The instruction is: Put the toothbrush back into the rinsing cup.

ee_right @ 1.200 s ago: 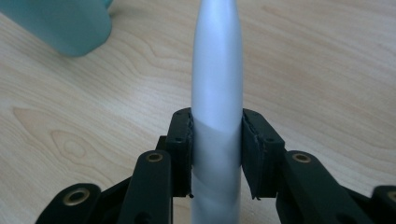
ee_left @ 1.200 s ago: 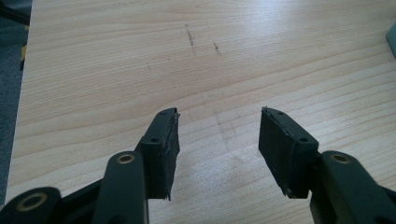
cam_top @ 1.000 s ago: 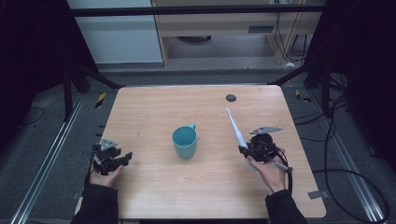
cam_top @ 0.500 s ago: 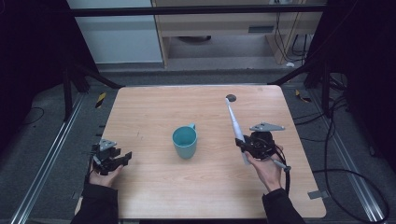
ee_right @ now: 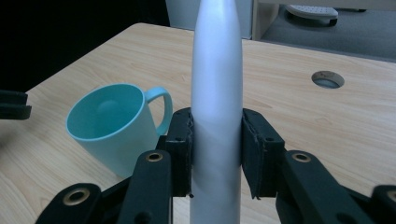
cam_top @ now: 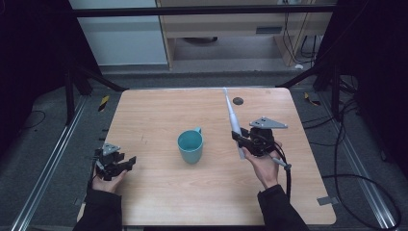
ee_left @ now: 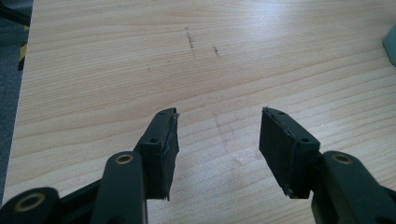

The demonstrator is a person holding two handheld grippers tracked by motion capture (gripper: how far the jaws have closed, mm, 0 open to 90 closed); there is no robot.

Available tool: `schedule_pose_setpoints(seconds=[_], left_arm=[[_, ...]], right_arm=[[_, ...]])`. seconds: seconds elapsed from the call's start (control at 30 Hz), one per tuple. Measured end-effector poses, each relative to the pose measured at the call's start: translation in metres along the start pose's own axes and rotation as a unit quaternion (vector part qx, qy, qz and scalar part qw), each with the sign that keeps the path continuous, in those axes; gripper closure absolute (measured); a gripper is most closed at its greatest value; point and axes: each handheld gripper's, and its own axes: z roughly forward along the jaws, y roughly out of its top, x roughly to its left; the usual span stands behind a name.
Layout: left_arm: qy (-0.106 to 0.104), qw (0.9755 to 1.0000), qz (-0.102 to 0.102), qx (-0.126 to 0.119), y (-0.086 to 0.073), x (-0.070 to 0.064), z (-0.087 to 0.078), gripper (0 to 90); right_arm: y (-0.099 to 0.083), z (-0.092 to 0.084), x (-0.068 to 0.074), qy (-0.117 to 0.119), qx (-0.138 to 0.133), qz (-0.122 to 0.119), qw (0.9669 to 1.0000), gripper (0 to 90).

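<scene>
A teal mug (cam_top: 191, 146) stands upright at the middle of the wooden table (cam_top: 159, 110); in the right gripper view the mug (ee_right: 114, 125) is empty, its handle toward the far side. My right gripper (cam_top: 245, 141) is shut on a long white tapered stick (cam_top: 233, 120), held above the table to the mug's right and pointing away and up. Both black pads clamp the white stick (ee_right: 216, 102). My left gripper (cam_top: 126, 163) rests low at the table's left front, open, with bare wood between its jaws (ee_left: 217, 140).
A round cable hole (cam_top: 237, 101) sits near the table's far right edge. Black cable (cam_top: 287, 175) trails from the right gripper over the table's right front. Metal rails and dark floor surround the table.
My right gripper has risen and moved away from the person with the white stick, whose tip now reaches past the far table edge. The left gripper and mug have stayed put.
</scene>
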Motion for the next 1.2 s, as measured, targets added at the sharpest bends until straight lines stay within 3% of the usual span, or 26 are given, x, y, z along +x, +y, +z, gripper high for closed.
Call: schedule_pose_setpoints(seconds=[0.77,1.2], left_arm=[[0.003,1.0,-0.002,-0.005,0.0,0.001,-0.001,46.6],[0.004,1.0,-0.001,-0.006,0.0,0.001,0.0,46.6]], right_arm=[[0.022,0.026,0.027,0.004,-0.07,0.006,0.9975,66.4],[0.028,0.041,0.037,0.007,-0.079,0.004,0.9968,66.4]])
